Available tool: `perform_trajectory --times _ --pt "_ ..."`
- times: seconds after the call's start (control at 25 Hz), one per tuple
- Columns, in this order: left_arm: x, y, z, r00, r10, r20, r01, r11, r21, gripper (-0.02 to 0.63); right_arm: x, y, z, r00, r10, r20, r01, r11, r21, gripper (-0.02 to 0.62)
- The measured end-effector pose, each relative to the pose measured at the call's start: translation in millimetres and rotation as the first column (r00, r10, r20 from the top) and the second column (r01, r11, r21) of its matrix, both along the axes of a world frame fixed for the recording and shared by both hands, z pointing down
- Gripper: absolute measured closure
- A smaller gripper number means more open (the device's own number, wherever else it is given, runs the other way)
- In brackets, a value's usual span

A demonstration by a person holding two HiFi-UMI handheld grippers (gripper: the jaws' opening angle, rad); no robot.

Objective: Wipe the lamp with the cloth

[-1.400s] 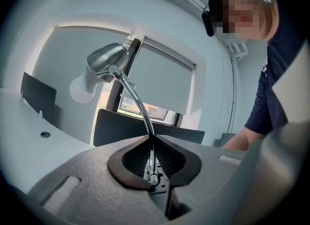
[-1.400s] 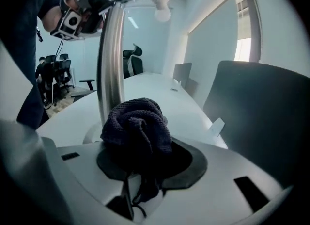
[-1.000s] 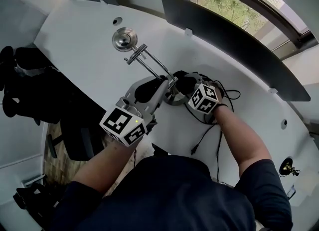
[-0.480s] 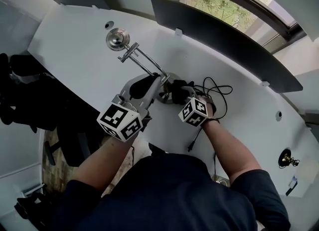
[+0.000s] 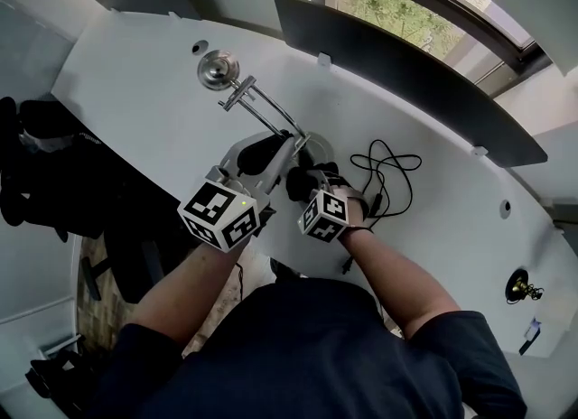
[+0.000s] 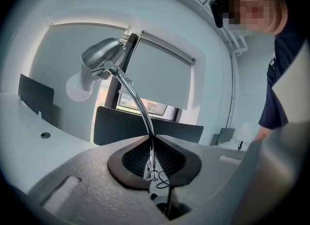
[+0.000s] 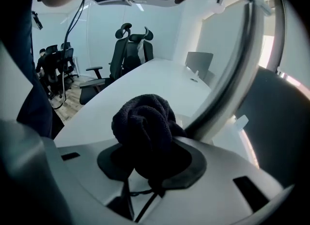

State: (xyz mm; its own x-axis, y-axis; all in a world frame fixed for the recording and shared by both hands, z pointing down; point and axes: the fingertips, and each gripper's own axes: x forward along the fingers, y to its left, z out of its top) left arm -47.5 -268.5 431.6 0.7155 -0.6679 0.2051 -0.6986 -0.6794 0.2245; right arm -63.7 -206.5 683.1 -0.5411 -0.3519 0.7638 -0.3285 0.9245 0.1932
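Observation:
The chrome desk lamp stands on the white table [image 5: 144, 56], with its head [image 5: 218, 69] at the far left and its round base [image 5: 316, 148] in the middle. My left gripper [image 5: 284, 148] is shut on the thin lamp arm [image 6: 138, 105] low down near the base; the lamp head [image 6: 101, 56] rises above it. My right gripper [image 5: 310, 182] is shut on a bunched dark cloth [image 7: 145, 127]. The cloth [image 5: 298, 182] sits just at the near side of the base, right beside the lamp arm [image 7: 232, 88]; whether they touch I cannot tell.
A black cable [image 5: 386, 169] loops on the table right of the base. A dark divider panel [image 5: 406, 74] runs along the far edge. Black office chairs [image 5: 54, 164] stand beyond the table's left edge. A small metal object [image 5: 519, 286] sits far right.
My right gripper with the cloth has drawn leftward and nearer to me, off the top of the base. The left gripper keeps its hold on the lamp arm.

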Motion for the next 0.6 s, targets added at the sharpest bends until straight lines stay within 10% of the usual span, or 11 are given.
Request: perform_trajectory --times 0.6 --pt "-0.3 0.2 -0.3 1.0 -0.001 0.0 0.001 1.0 -0.005 0.568 14.6 -2.4 1.2 0.992 -0.12 -0.049 0.122 0.991 0.046 0.449"
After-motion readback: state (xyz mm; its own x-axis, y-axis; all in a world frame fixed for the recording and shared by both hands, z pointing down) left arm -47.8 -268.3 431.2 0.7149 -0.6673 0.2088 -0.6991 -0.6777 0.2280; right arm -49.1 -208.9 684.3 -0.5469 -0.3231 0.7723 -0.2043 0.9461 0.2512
